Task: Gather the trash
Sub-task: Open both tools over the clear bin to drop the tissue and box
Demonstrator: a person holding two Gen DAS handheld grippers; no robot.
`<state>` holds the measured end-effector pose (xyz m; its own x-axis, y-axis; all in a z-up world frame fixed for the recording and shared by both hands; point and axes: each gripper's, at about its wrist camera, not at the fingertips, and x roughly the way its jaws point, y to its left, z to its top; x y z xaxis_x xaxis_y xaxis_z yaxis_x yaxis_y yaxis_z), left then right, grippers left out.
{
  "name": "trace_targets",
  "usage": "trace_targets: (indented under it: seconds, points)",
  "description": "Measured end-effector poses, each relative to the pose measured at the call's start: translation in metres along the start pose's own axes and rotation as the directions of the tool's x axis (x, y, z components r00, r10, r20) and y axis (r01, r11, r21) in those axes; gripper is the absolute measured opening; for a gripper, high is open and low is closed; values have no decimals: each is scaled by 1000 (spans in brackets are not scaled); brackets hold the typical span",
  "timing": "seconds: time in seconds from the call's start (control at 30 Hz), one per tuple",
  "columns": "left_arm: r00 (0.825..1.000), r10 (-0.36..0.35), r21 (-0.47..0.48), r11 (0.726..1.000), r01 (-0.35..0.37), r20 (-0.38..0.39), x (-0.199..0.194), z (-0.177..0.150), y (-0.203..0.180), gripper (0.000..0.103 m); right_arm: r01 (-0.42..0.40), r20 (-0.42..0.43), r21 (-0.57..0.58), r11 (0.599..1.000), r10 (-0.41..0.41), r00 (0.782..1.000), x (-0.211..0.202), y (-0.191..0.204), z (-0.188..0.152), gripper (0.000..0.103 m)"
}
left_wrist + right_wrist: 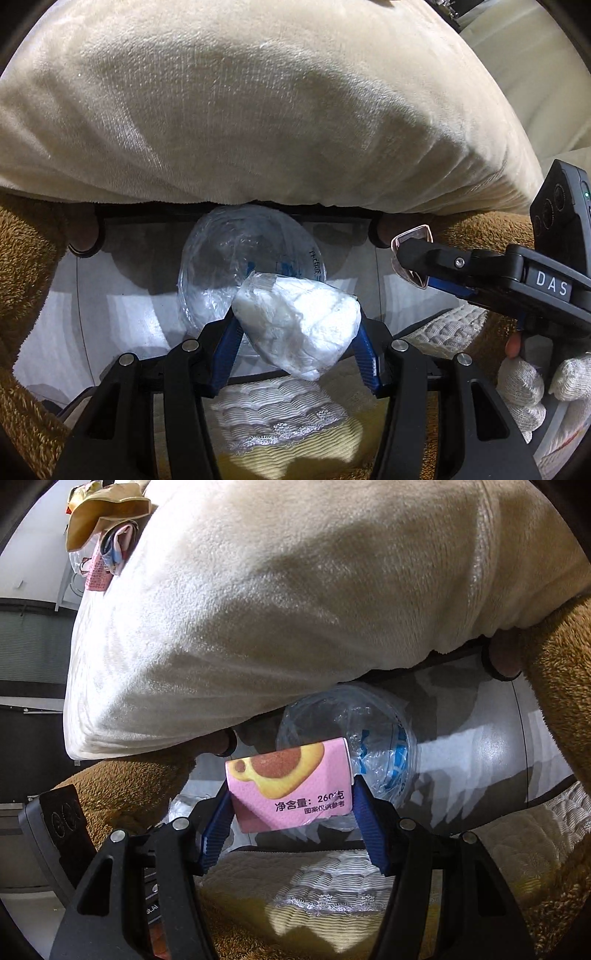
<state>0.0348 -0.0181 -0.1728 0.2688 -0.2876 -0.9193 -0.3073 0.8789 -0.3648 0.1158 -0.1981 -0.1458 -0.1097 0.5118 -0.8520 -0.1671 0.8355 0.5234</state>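
My left gripper [297,328] is shut on a crumpled white plastic wrapper [299,325], held above the grey floor. Behind it a crushed clear plastic bottle [240,258] with blue print lies under the edge of a cream cushion [258,110]. My right gripper [291,794] is shut on a pink snack wrapper [291,786] with a biscuit picture and printed text. The same clear bottle [369,731] lies just beyond it. The right gripper also shows in the left wrist view [410,258], at the right, with the wrapper's edge between its fingers.
A brown fluffy throw [26,258] hangs on both sides. A quilted white and yellow cover [277,413] lies below the grippers. More trash, a brown paper bag [107,513] and pink wrappers, sits at the far upper left beyond the cushion [295,590]. A white-gloved hand [528,384] holds the right gripper.
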Motion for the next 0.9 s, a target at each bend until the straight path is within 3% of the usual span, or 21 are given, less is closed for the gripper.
trace_targets:
  seconds: [0.1, 0.2, 0.47, 0.7, 0.9]
  points:
    - [1000, -16, -8, 1000, 15, -20, 2, -1, 0, 54, -2, -4, 0, 1000, 2, 1000, 1, 1, 1, 63]
    - [1000, -8, -39, 999, 7, -25, -2, 0, 5, 68, -3, 3, 15, 1000, 3, 1000, -1, -1, 3, 72]
    - [1000, -13, -45, 999, 13, 6, -9, 2, 6, 68, -11, 15, 12, 1000, 11, 1000, -7, -3, 4, 73]
    - [995, -7, -9, 1000, 8, 100, -30, 0, 1, 68, -52, 97, -78, 996, 60, 993, -29, 8, -4, 73]
    - [965, -33, 71, 997, 15, 260, -68, -5, -8, 68, -77, 248, -253, 964, 141, 958, -72, 30, -21, 73]
